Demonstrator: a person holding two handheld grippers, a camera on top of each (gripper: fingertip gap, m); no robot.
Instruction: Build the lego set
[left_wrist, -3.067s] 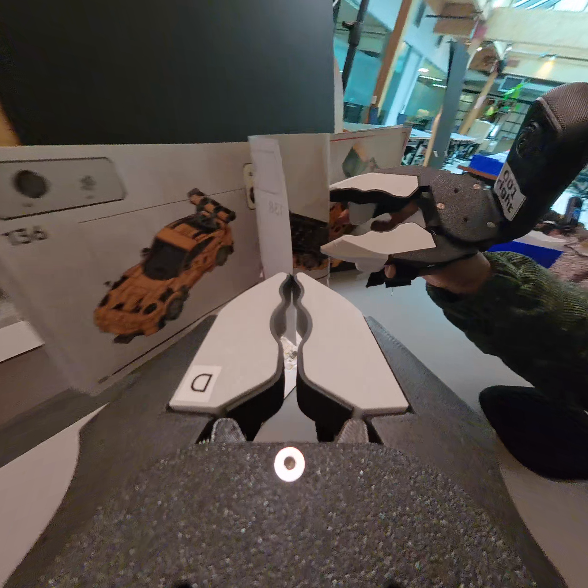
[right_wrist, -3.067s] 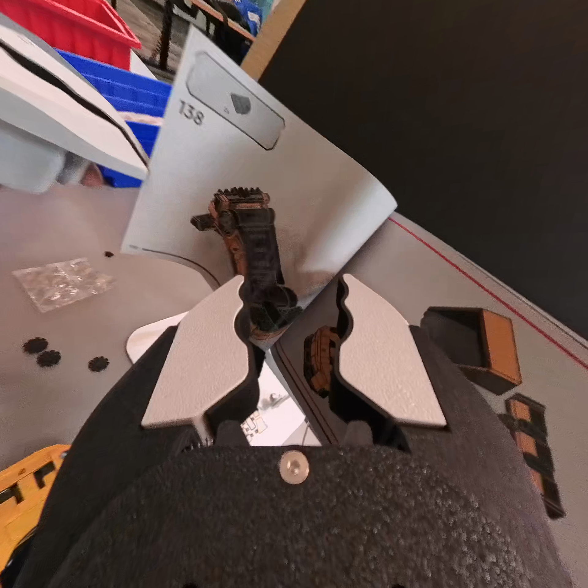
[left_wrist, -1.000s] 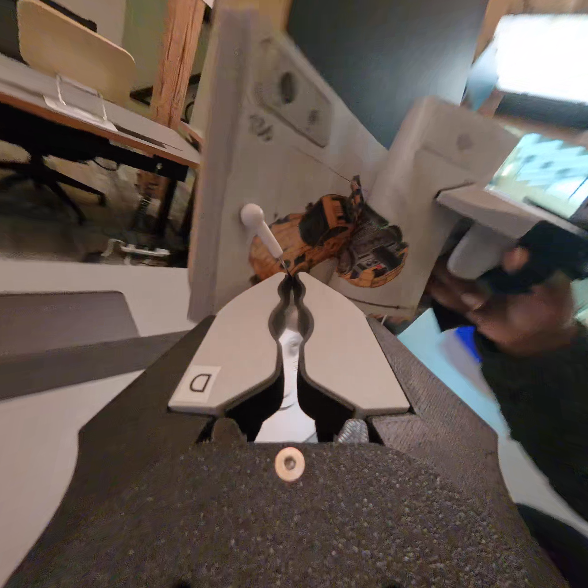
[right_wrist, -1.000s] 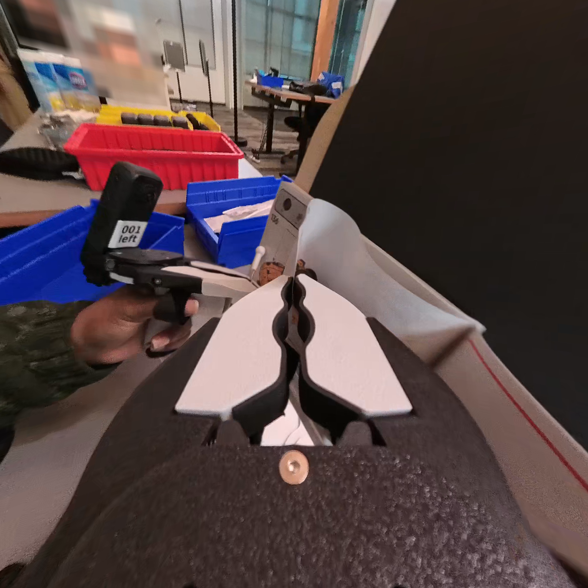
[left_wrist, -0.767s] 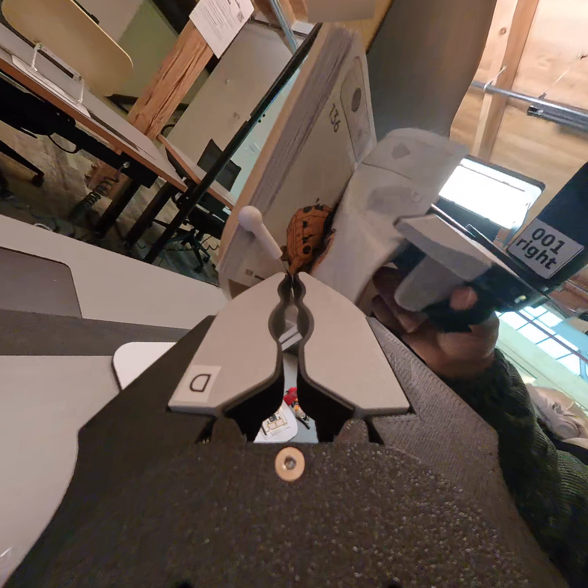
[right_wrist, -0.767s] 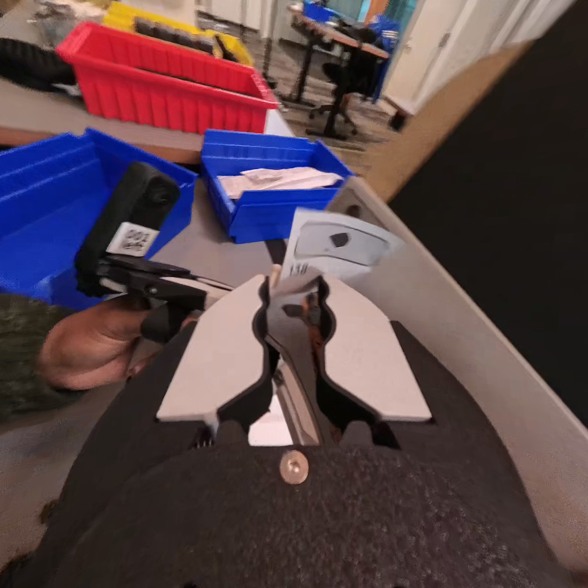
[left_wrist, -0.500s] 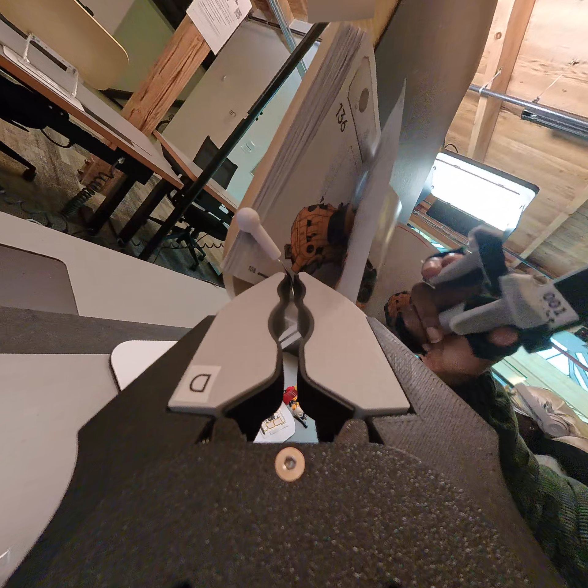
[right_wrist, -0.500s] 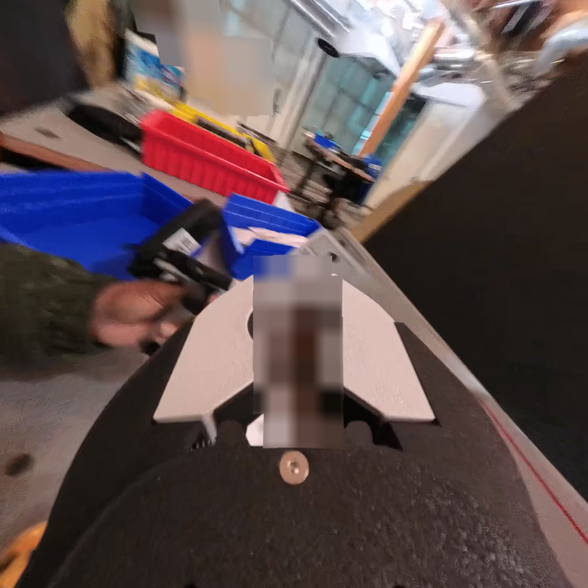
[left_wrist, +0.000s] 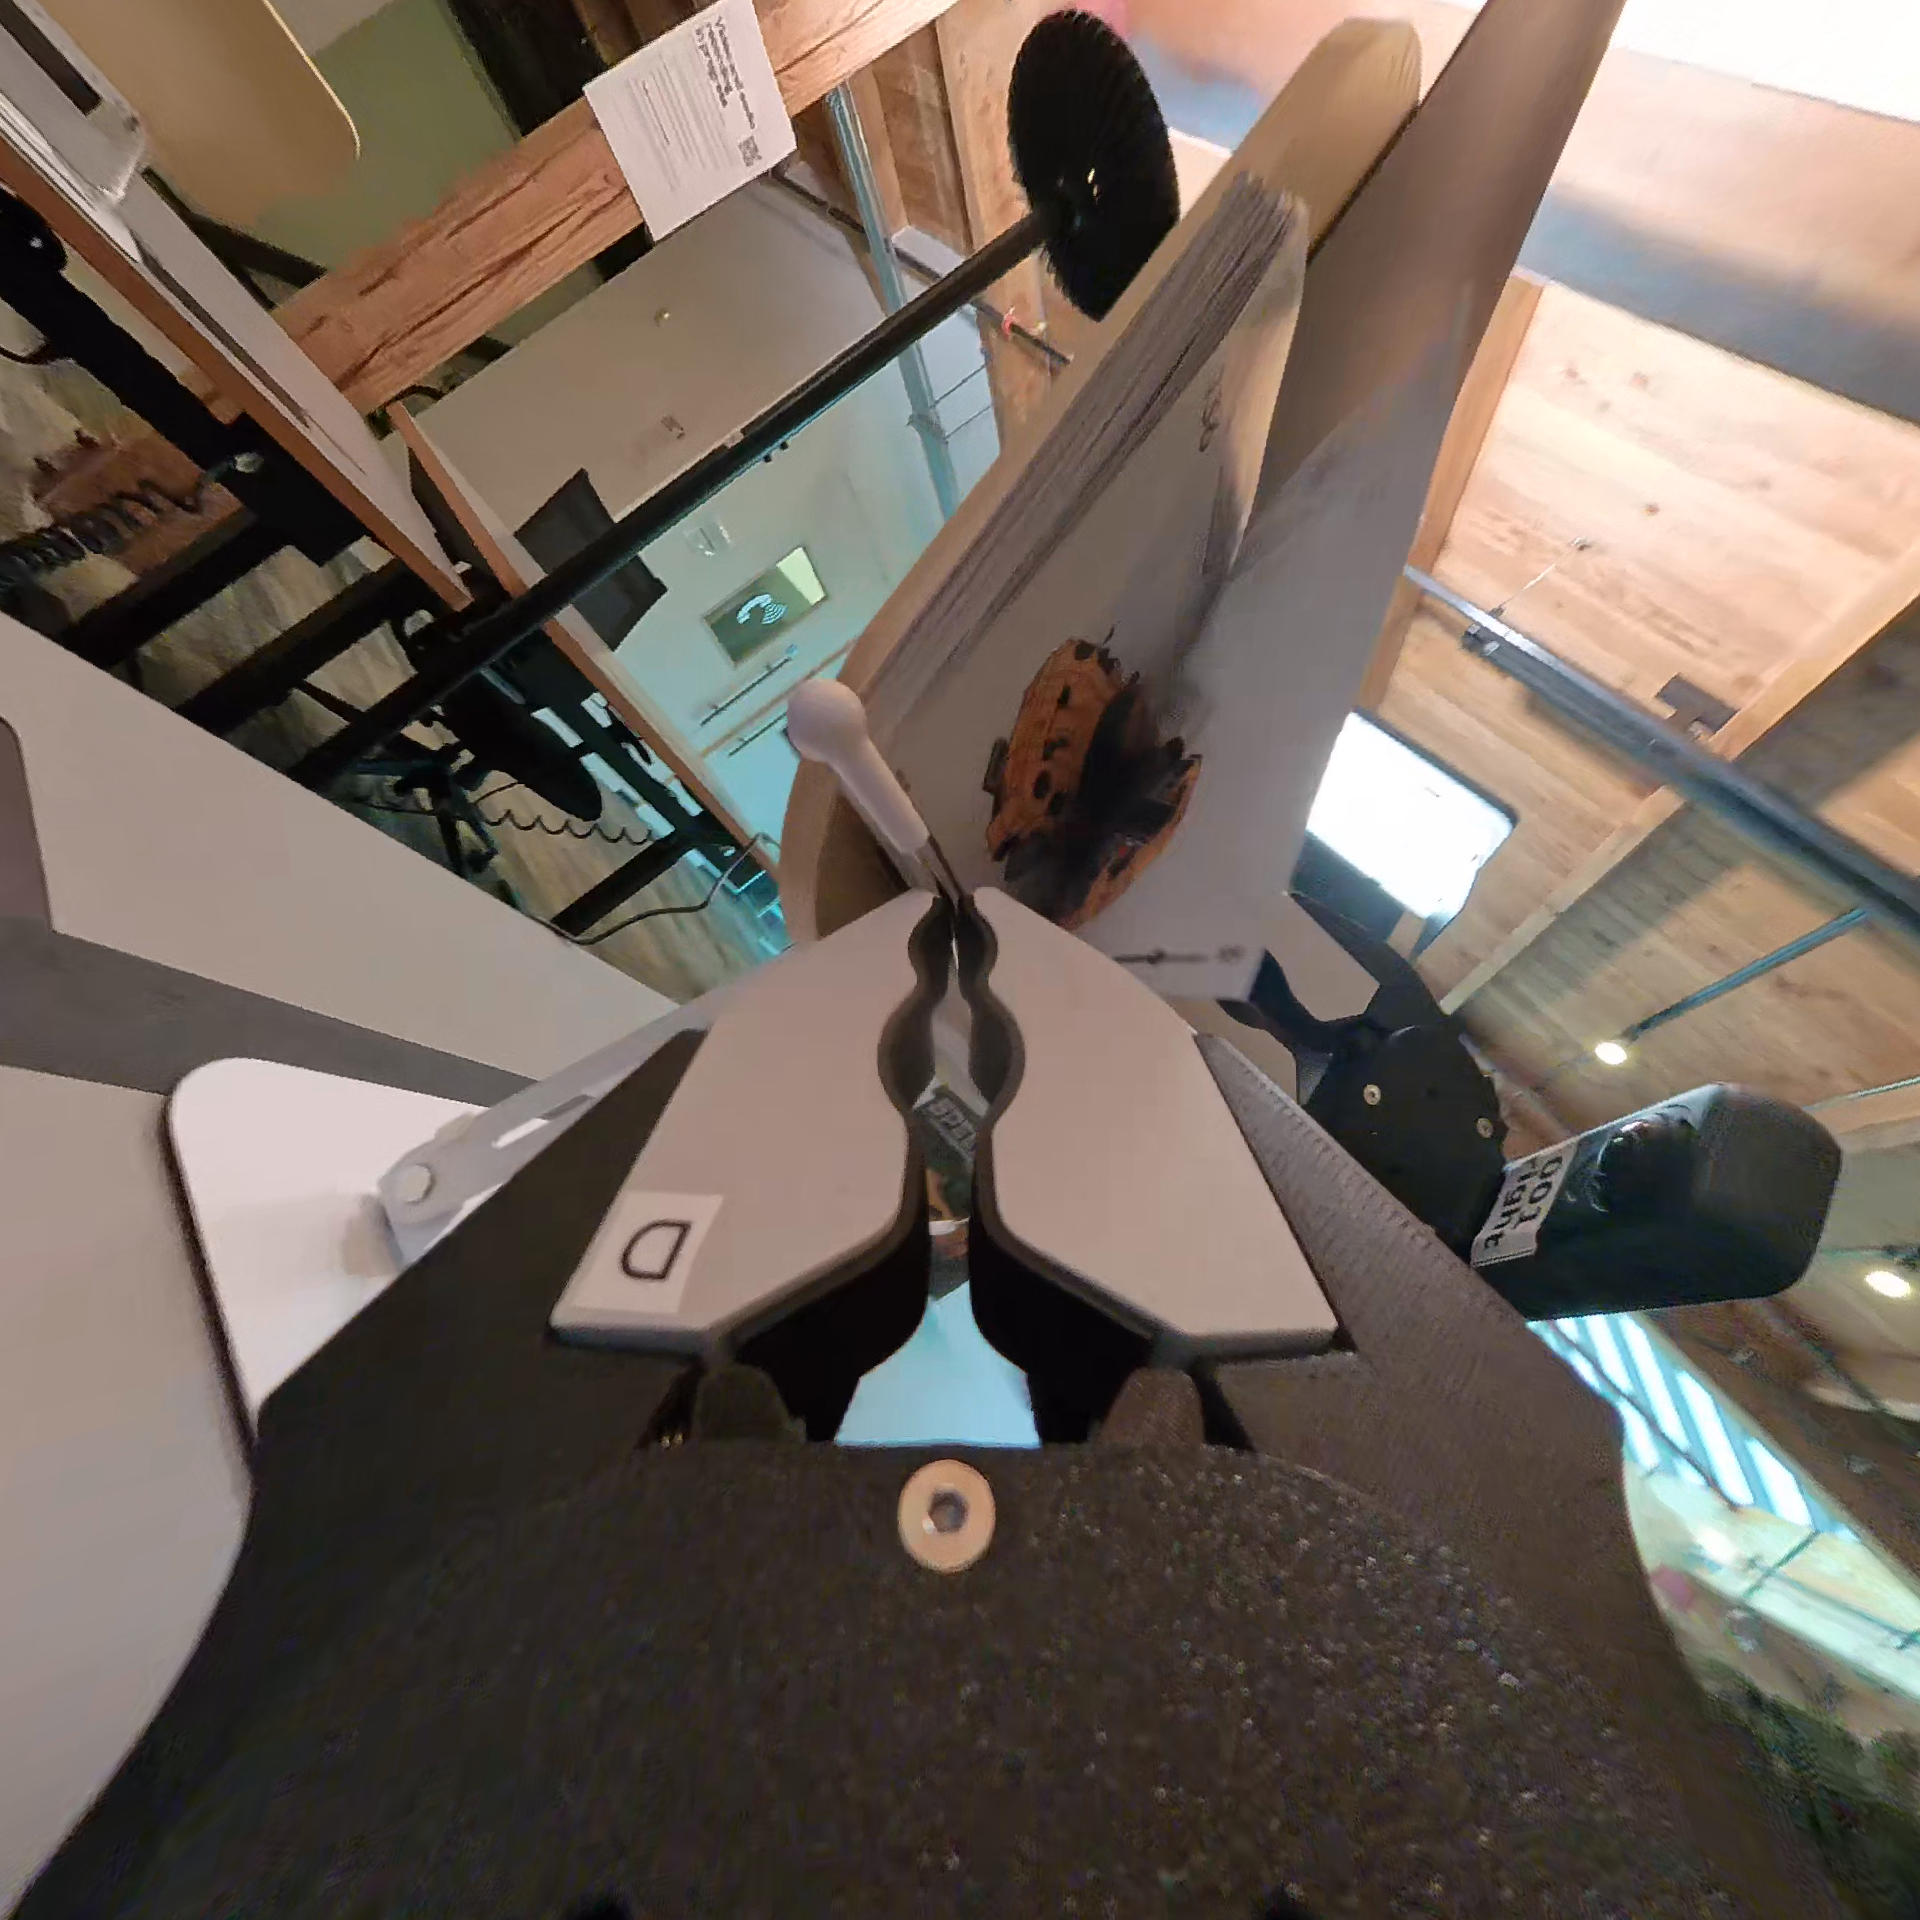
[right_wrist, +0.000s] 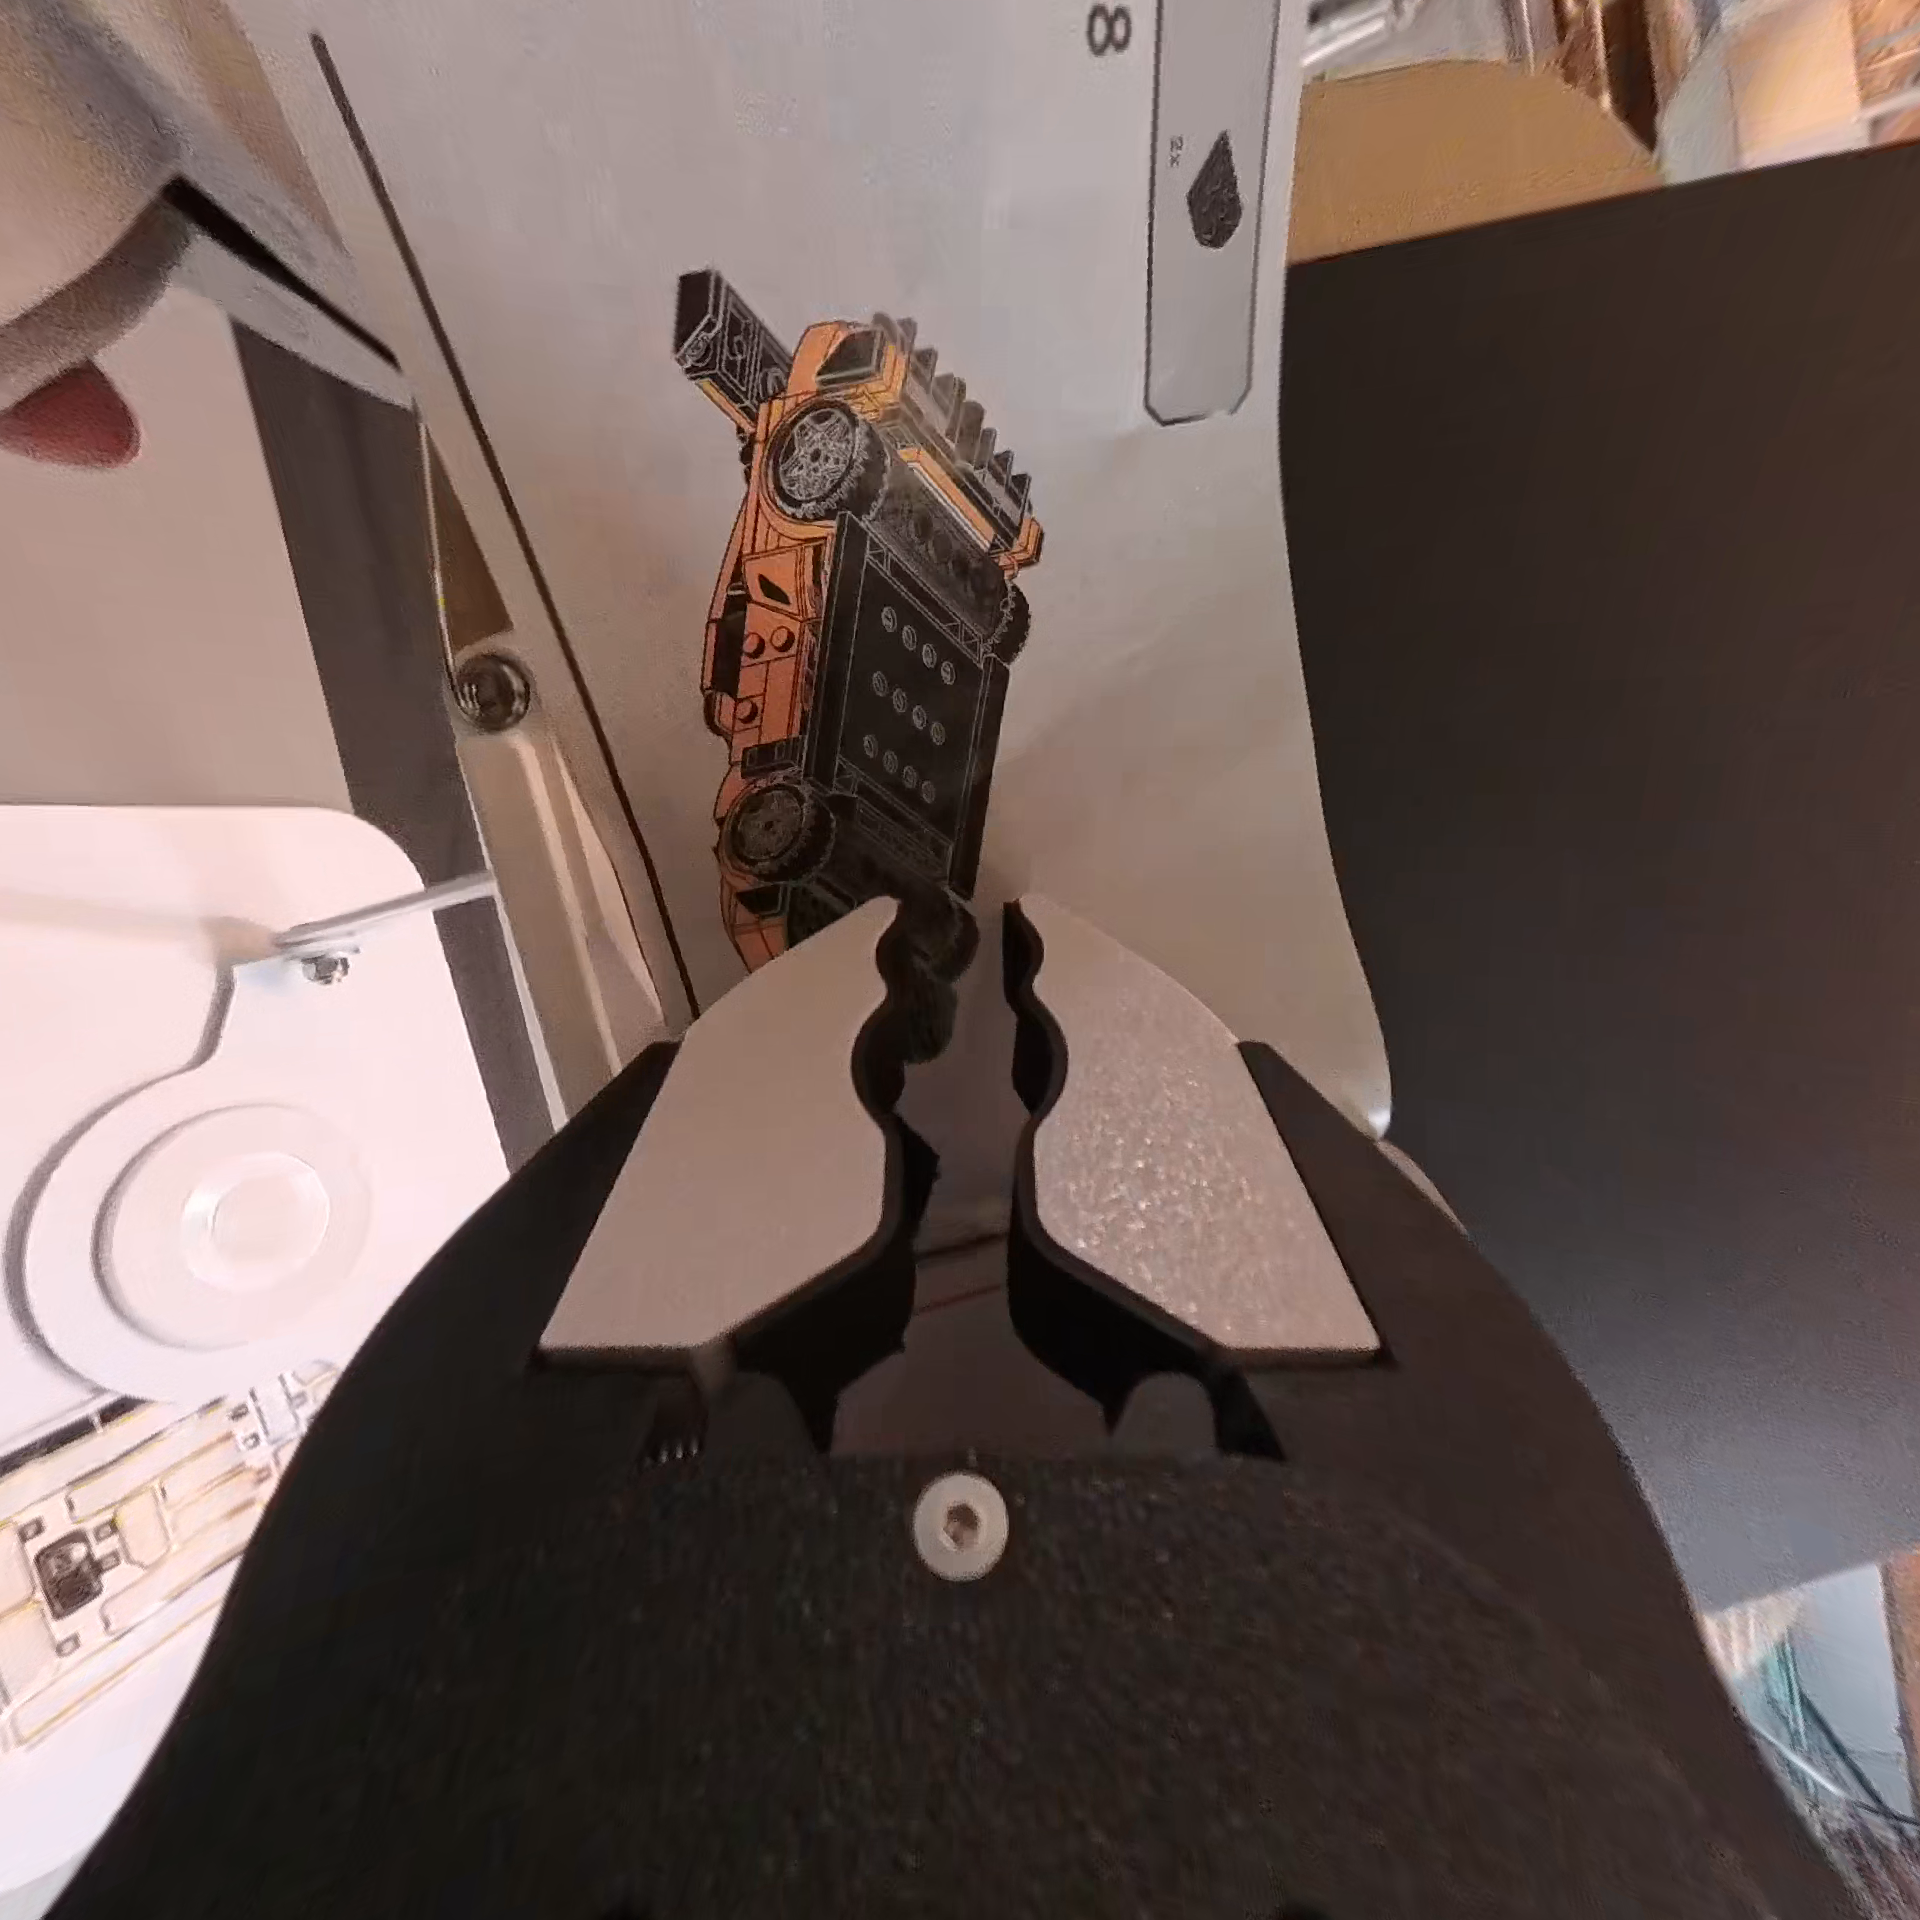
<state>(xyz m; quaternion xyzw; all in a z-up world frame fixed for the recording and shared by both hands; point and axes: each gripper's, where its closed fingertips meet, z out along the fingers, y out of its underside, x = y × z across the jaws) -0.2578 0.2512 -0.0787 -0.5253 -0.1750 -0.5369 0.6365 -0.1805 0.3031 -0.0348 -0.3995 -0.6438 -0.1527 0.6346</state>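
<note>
Wooden beams behind | left hand-held gripper (left_wrist: 954, 920) pinching instruction booklet (left_wrist: 1122, 582) | right hand-held gripper (right_wrist: 951, 914) slightly spread before page.

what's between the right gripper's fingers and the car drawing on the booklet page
Nothing: in the right wrist view the right gripper, slightly open, points straight at the orange car drawing on the instruction booklet page.

The instruction booklet (left_wrist: 1122, 582) is now tilted up steeply and seen nearly edge-on in the left wrist view. The right gripper (right_wrist: 951, 914), clamped on a page a second ago, is now parted, with the car drawing (right_wrist: 862, 613) faced squarely
</note>
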